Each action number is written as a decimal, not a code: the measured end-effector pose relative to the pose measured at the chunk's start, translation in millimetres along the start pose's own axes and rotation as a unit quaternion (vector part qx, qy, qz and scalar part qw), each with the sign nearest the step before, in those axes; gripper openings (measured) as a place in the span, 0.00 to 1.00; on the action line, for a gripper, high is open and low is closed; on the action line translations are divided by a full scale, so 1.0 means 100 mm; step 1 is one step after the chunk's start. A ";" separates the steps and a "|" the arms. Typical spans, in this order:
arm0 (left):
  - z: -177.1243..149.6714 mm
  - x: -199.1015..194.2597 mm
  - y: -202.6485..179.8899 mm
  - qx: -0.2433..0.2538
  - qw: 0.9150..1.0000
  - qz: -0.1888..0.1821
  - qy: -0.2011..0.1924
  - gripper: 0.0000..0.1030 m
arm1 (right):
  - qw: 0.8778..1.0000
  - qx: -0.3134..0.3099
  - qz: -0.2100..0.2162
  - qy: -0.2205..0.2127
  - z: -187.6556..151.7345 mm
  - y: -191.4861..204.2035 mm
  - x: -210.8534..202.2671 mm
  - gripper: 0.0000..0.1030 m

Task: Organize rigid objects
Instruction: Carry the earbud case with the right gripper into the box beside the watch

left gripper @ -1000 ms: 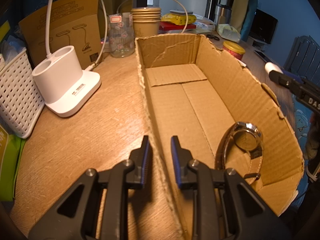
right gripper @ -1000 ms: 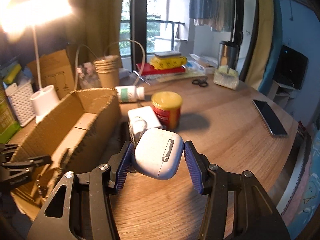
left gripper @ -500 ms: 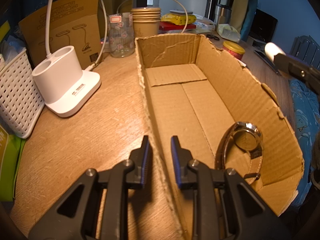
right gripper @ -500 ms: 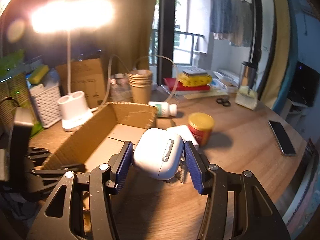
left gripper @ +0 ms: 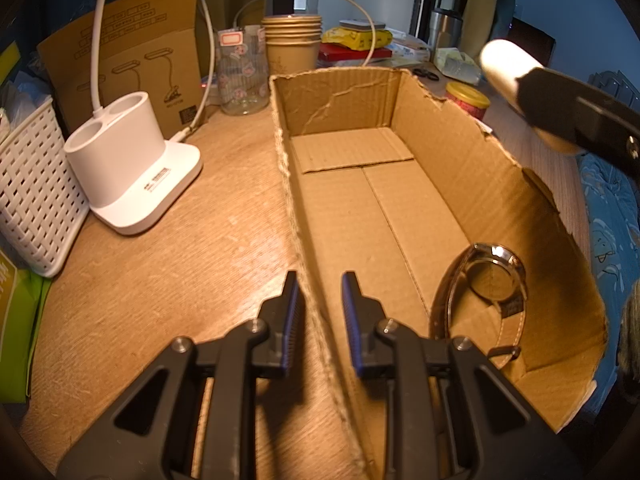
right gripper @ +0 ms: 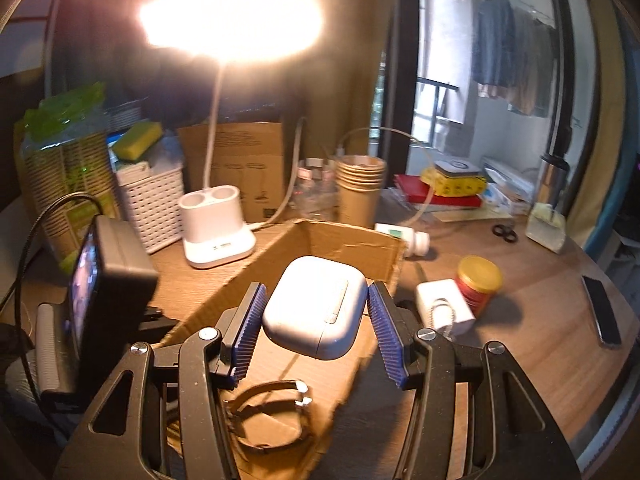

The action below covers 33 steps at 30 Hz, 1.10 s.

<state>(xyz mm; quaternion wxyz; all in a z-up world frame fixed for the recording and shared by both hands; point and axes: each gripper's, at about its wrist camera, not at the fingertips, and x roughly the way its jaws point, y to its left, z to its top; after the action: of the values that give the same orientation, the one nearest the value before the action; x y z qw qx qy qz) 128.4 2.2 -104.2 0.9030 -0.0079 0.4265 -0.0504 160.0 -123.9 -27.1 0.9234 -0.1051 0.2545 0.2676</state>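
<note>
Lamp-lit wooden table (left gripper: 132, 300), cluttered by a window.
The left gripper (left gripper: 319, 300) pinches the cardboard box (left gripper: 460, 168) by its near wall; a wristwatch (left gripper: 492, 280) lies inside. The right gripper (right gripper: 314, 312) clamps a smooth white rounded earbud case (right gripper: 316, 304), hanging above the box.

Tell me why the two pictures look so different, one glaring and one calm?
In the right wrist view the lit desk lamp blows out into a white-orange blaze, and the table edges look smeared. In the left wrist view the light is even and warm, the cardboard box is sharp, and only the earbud case at the right looks soft. Both bend straight lines.
</note>
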 end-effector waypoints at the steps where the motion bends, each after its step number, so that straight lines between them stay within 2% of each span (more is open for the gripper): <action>1: 0.00 0.00 0.00 0.000 1.000 0.000 0.000 0.22 | 1.000 -0.003 0.003 0.001 0.00 0.03 0.02 0.54; 11: 0.00 0.01 0.02 -0.008 1.000 -0.005 0.002 0.22 | 0.999 -0.018 0.034 0.027 -0.01 0.19 0.23 0.54; 25: 0.00 0.00 -0.02 -0.001 1.000 -0.003 0.001 0.22 | 0.996 -0.019 0.051 0.075 -0.15 0.19 0.45 0.54; 33: 0.00 0.00 -0.02 -0.001 1.000 -0.003 0.001 0.22 | 0.994 -0.029 0.046 0.094 -0.20 0.22 0.51 0.54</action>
<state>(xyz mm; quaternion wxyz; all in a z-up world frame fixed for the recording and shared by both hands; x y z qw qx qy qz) 128.4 0.6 -104.4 0.9026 -0.0098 0.4271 -0.0529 176.6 -89.9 -71.9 0.8785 -0.1447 0.3369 0.3063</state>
